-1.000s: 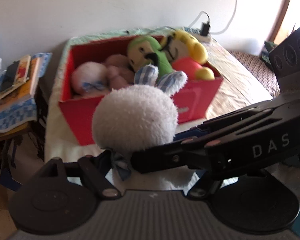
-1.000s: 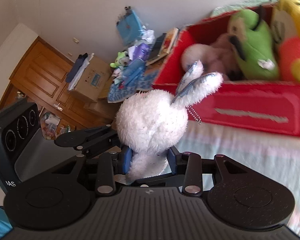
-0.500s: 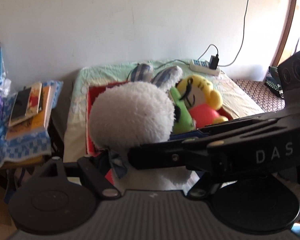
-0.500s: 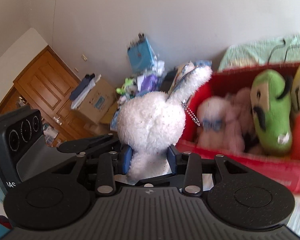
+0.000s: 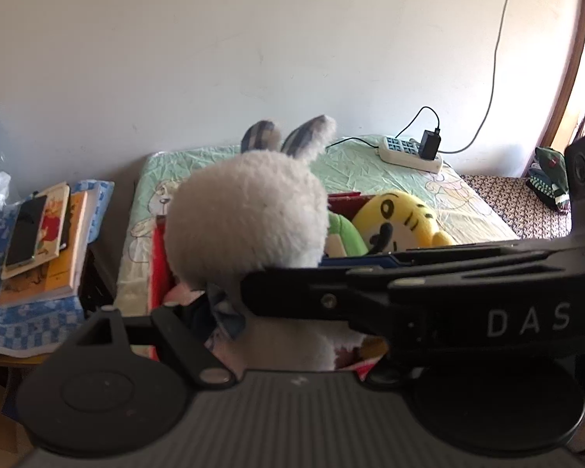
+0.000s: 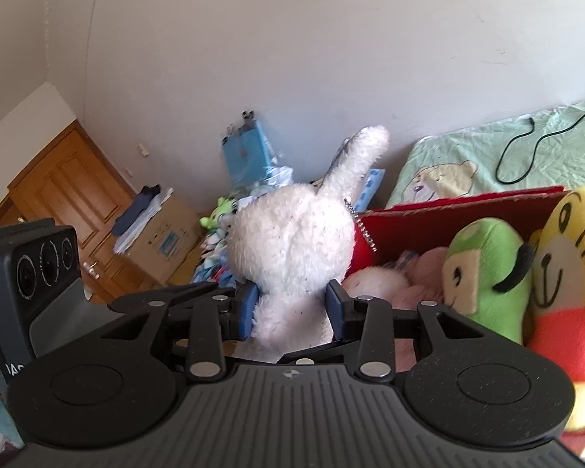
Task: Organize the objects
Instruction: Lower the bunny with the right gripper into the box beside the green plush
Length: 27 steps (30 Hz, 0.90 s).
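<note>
Holding white plush rabbit (image 6: 290,241) over red box (image 6: 460,210) — right gripper (image 6: 292,308) was clamped on its neck, blue pads pressing either side.

Left to right in the right wrist view: wooden door (image 6: 64,183), cardboard box (image 6: 160,234), blue package (image 6: 247,148), rabbit, then green plush (image 6: 487,277) and yellow plush (image 6: 569,257) sitting inside the red box on the bed (image 6: 526,148). In the left wrist view: book stack (image 5: 43,241) with a phone (image 5: 25,230) on top, rabbit (image 5: 249,210), power strip (image 5: 409,152). "DAS" was readable on the right gripper's body crossing the frame. Left gripper (image 5: 230,312): couldn't tell if clenched; its right finger was hidden.
</note>
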Tool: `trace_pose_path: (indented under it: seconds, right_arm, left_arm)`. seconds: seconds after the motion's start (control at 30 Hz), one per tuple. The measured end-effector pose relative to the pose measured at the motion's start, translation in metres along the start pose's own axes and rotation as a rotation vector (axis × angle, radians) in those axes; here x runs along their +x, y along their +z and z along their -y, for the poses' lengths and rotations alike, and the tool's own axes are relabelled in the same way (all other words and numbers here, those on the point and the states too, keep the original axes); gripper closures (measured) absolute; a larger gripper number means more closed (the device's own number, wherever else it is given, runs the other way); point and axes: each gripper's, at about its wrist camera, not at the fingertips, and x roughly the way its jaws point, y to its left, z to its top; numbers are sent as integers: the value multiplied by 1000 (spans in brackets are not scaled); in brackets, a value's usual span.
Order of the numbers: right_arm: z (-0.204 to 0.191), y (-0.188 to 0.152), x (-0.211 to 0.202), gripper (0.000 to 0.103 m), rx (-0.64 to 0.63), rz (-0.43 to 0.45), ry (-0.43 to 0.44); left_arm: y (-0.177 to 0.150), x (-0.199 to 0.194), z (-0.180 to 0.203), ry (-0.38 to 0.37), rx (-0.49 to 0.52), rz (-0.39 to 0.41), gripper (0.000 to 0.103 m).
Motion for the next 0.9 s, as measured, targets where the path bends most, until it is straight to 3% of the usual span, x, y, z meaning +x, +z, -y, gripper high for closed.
trace_pose_path:
  seconds: [0.37,0.9]
  right_arm:
    - [31,1,19,63,56,-17,-49]
    - [58,-4,30,63,129,-60,-54]
  left_arm:
    - [2,49,-1,15,-23,-73,25]
    - [2,80,-2,20,-58,-146,20]
